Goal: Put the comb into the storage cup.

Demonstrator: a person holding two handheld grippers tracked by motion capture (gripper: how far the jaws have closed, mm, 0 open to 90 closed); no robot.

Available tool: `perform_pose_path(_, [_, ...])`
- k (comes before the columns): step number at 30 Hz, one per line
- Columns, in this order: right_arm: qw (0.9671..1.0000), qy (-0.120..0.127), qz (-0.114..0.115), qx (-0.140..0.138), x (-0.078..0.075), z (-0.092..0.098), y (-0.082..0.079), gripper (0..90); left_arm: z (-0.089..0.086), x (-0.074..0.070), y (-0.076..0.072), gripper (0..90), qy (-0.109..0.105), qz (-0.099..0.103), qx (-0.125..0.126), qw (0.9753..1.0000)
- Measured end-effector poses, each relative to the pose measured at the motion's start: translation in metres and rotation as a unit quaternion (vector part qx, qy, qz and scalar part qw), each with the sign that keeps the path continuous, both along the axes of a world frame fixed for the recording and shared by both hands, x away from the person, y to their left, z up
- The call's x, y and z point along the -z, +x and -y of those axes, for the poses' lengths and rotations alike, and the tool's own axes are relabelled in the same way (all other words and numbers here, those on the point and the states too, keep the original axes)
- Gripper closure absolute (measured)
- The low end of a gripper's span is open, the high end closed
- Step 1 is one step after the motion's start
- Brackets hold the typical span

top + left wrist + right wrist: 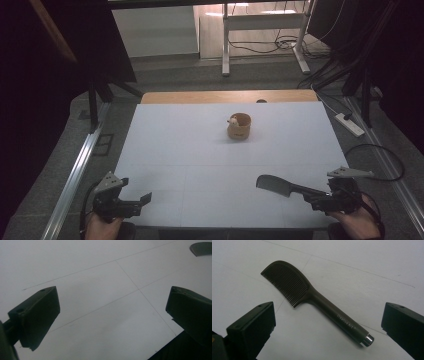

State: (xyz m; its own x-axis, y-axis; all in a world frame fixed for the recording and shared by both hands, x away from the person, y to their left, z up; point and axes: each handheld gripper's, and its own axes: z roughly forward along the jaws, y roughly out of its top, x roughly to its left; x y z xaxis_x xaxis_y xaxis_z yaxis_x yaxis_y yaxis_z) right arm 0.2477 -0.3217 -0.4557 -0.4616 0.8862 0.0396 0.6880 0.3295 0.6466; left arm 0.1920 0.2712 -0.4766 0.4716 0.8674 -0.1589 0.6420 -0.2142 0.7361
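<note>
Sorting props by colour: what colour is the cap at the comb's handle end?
Shiny silver, on a dark brown comb; the right gripper view shows the cap best.

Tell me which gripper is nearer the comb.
Right. The right gripper sits open at the comb handle's end; the left gripper is open across the table, far from it.

Dim, dark corners, soft shadows, mild blur

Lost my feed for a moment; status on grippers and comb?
Left gripper open, empty, near table edge. Right gripper open, comb flat on the table between its jaws, ungrasped. Brown cup far off, nothing blocking.
</note>
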Motion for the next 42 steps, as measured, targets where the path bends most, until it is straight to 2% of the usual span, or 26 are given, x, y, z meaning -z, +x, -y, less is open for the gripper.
perform_pose_path(25, [0.9999,-0.01,0.003,-0.012,0.0001,-0.0033,-0.0007,0.0,-0.0014,0.0002,-0.0002,0.4,-0.007,-0.002,0.002,1.0])
perform_pose_path(42, [0.9995,-0.001,0.011,-0.028,-0.0056,-0.0065,0.0011,0.0,-0.0024,0.0005,0.0004,0.7,-0.01,-0.004,0.0,0.9999])
